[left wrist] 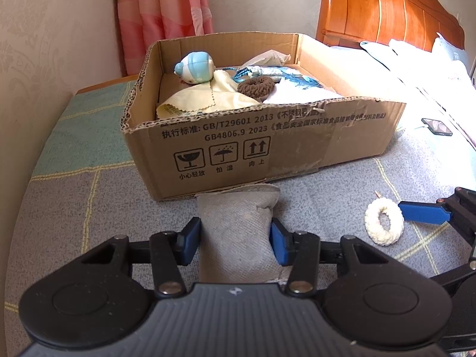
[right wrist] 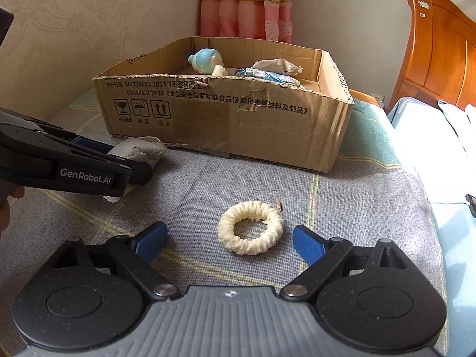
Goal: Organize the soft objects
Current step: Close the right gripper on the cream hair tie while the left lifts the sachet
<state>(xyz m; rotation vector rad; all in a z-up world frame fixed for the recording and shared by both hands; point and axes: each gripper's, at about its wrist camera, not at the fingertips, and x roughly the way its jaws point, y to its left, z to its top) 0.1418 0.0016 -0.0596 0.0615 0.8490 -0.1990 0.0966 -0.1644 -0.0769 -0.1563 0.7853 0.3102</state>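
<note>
Left wrist view showed the left tongs [left wrist: 235, 238] pinching a grey pouch [left wrist: 238, 223] on the bed [left wrist: 89, 208] beside the part-filled cardboard box [left wrist: 267, 148], while the right tongs [right wrist: 230, 242] stood spread around the unpacked cream ring [right wrist: 250, 228].

Layout around the cardboard box [left wrist: 267, 145]

On the bedspread [left wrist: 89, 202], 1 pouch [left wrist: 235, 217] touches the box's front wall; 1 ring-shaped scrunchie [right wrist: 250, 228] lies before the box, right of the pouch; 1 toy [left wrist: 195, 68] sits inside.

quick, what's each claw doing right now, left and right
Left claw: shut on the grey pouch.
Right claw: open, its fingers either side of the cream ring without touching it.
</note>
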